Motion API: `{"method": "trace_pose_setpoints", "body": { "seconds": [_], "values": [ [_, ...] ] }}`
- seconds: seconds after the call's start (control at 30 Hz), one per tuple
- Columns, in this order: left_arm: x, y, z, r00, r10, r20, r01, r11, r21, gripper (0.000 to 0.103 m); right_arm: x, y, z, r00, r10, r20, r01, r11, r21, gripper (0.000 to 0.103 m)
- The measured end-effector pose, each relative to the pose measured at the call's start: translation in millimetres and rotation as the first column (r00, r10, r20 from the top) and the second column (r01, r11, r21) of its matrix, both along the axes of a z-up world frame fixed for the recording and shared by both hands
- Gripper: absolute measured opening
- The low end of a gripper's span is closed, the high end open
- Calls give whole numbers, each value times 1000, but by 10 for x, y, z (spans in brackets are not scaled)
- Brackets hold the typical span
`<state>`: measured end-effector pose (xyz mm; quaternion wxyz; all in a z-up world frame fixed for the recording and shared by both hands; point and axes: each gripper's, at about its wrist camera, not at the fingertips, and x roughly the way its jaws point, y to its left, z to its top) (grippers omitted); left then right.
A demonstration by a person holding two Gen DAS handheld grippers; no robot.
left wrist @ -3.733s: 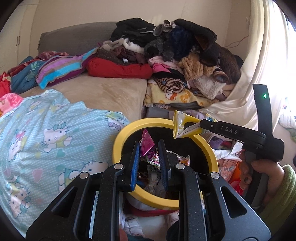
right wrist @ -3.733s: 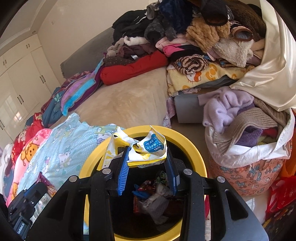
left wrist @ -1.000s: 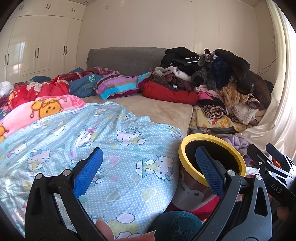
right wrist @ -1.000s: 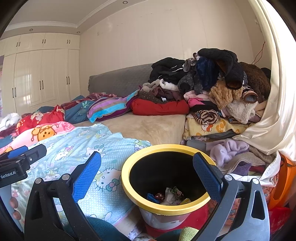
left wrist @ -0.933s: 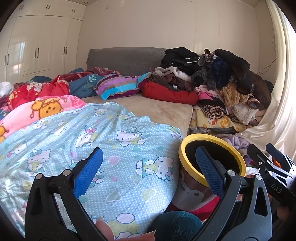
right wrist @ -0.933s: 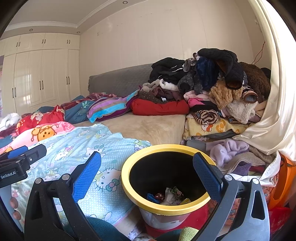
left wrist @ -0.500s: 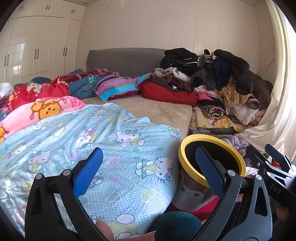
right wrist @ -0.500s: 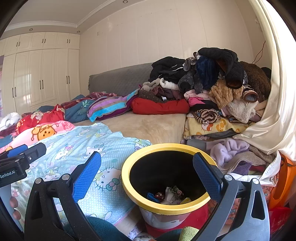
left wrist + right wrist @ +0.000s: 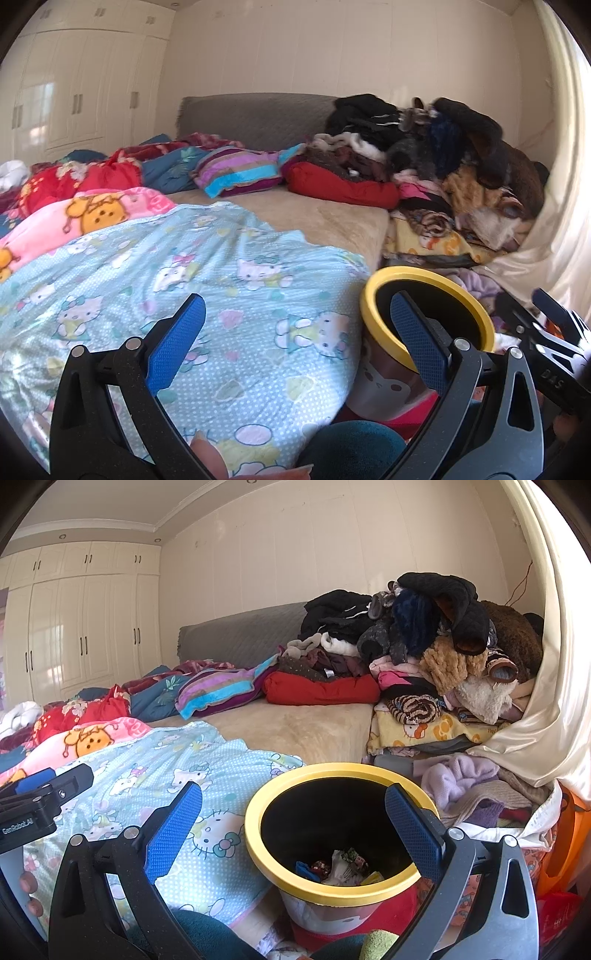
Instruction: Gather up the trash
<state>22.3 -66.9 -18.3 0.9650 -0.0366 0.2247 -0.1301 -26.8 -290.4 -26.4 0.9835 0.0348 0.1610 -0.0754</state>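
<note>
Wrappers gone from both hand-held grippers, left (image 9: 295, 339) and right (image 9: 291, 823), now wide open, empty; trash (image 9: 340, 867) in yellow-rimmed bin (image 9: 295, 878) beside bed (image 9: 295, 727).

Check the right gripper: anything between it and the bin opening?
Nothing visible. The right gripper is open and empty, with the yellow-rimmed trash bin in front and slightly below; its mouth is uncovered, wrappers at the bottom.
</note>
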Motion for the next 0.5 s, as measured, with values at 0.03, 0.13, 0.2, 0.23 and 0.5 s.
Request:
{"method": "trace_pose_setpoints", "body": {
  "seconds": [0.03, 0.13, 0.2, 0.23, 0.5],
  "values": [
    [22, 51, 3, 999, 38, -8, -38, 999, -2, 92, 5, 27, 11, 1000, 8, 2, -8, 1000, 3, 97],
    [92, 307, 3, 993, 108, -42, -110, 993, -47, 92, 95, 193, 63, 999, 53, -3, -53, 998, 35, 97],
    [120, 556, -5, 986, 158, -60, -162, 984, -68, 92, 180, 378, 104, 994, 108, -2, -108, 993, 37, 97],
    [137, 746, -21, 976, 204, -73, -209, 976, -68, 92, 233, 550, 127, 989, 150, 7, -150, 988, 28, 97],
    [91, 2964, -444, 671, 708, -220, -699, 703, 128, 92, 896, 2802, -237, 681, 681, -267, -674, 727, 135, 97]
  ]
}}
